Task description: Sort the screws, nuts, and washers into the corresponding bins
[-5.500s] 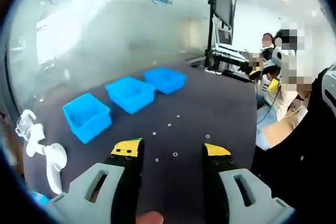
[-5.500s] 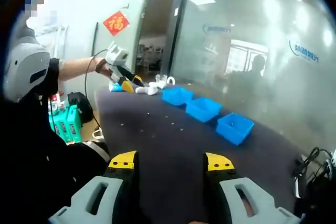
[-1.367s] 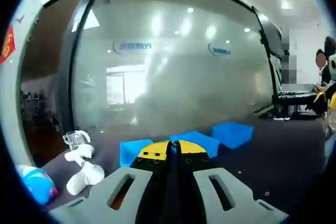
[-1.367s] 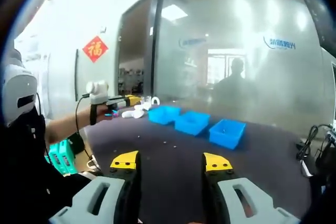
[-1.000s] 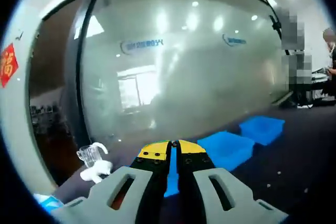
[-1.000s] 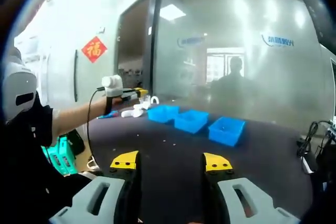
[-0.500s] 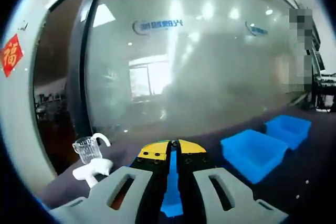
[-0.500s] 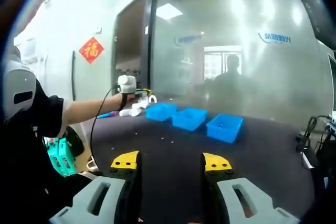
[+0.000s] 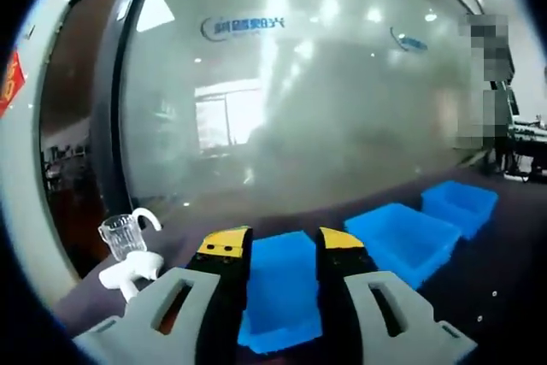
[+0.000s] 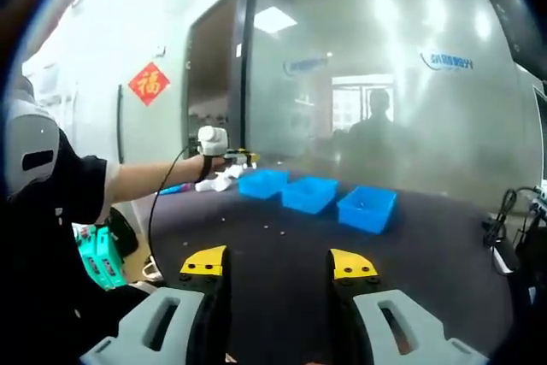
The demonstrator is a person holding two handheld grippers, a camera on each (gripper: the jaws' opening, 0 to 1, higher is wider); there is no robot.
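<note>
Both the left gripper (image 9: 277, 244) and right gripper (image 10: 277, 261) gape empty, and tiny, hard, slippery screws (image 10: 272, 228) probably need edge pinching.

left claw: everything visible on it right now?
The left claw has two black jaws with yellow tips on grey plastic bodies with slotted cutouts. The jaws stand apart, nothing between them, raised over the nearest blue bin. In the right gripper view it is held out at arm's length near the row of bins.
</note>
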